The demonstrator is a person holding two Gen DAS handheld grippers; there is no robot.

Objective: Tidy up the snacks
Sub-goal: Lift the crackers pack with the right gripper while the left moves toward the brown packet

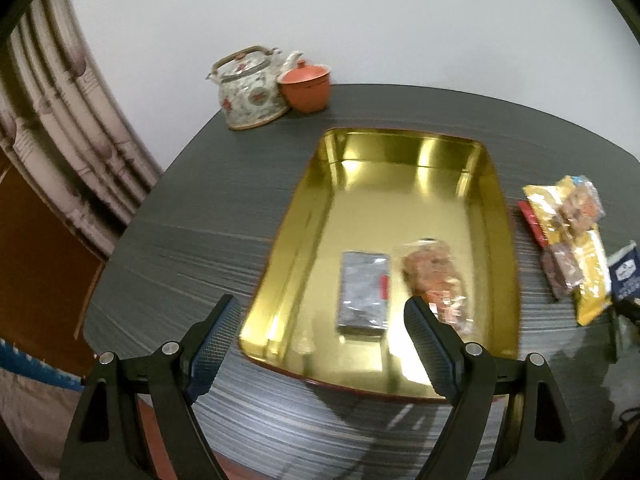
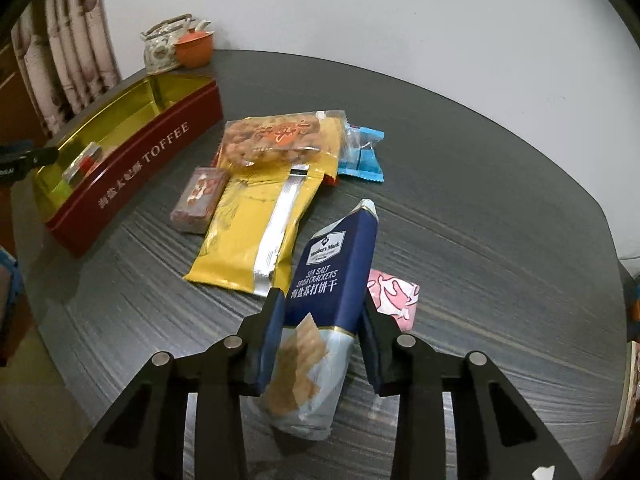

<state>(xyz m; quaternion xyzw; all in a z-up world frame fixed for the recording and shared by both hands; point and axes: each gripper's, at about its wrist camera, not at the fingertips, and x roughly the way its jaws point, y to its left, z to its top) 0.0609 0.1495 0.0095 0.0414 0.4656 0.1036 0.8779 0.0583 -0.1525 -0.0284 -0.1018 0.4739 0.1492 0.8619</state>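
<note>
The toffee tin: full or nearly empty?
Nearly empty: the tin holds only a grey packet and an orange snack bag; bare gold floor elsewhere.

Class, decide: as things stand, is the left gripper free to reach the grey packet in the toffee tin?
Probably yes. The left gripper is open and empty, the grey packet lies uncovered just beyond its fingertips in the open toffee tin.

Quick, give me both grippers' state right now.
Left gripper: open, holding nothing, above the toffee tin.
Right gripper: closed on the soda cracker pack.
</note>
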